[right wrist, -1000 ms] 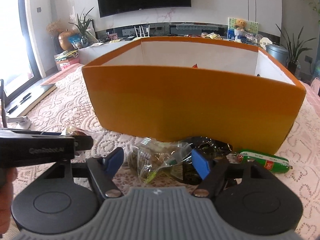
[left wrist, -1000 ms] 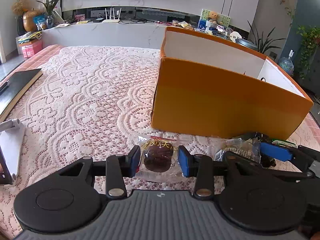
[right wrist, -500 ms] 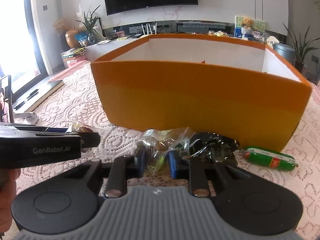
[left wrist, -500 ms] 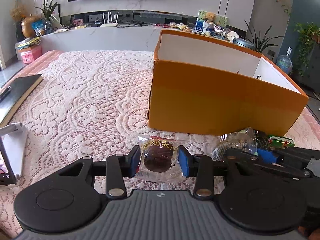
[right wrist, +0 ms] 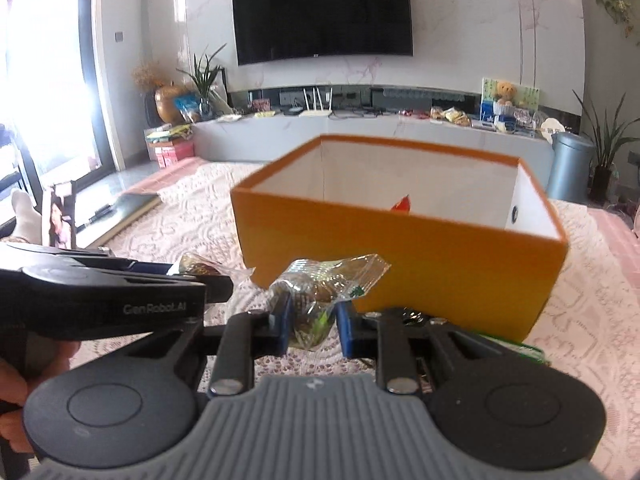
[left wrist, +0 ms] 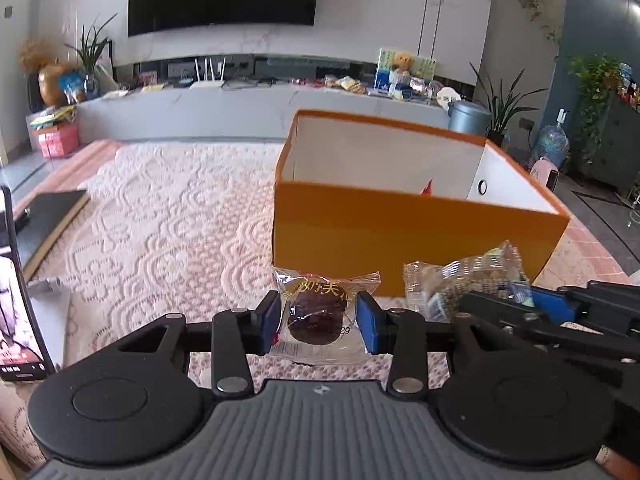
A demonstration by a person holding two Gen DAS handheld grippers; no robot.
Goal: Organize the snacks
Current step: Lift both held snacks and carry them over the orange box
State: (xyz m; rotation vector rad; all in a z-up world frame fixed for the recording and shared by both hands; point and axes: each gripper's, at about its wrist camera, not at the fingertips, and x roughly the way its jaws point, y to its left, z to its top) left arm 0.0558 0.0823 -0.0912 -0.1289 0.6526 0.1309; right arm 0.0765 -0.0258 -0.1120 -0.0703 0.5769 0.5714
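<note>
Both grippers clamped on snack packets, in front of the orange box.

Left gripper (left wrist: 318, 322) pads closed on a clear-wrapped dark cake (left wrist: 318, 314); orange box (left wrist: 400, 236) just ahead and slightly right of it; right gripper (right wrist: 312, 318) pinched narrow on a crinkled clear snack bag (right wrist: 320, 280), box (right wrist: 400, 264) directly ahead; both above the lace tablecloth (left wrist: 160, 224); green wrapped snack (right wrist: 520, 350) lies right of the right gripper, mostly hidden.

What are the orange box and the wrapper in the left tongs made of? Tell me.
Orange box: likely rigid cardboard, matte orange outside, white inside; thin straight walls.
Wrapper in the left tongs: clear glossy plastic film; the dark snack shows through, with crimped ends and printed lettering.
</note>
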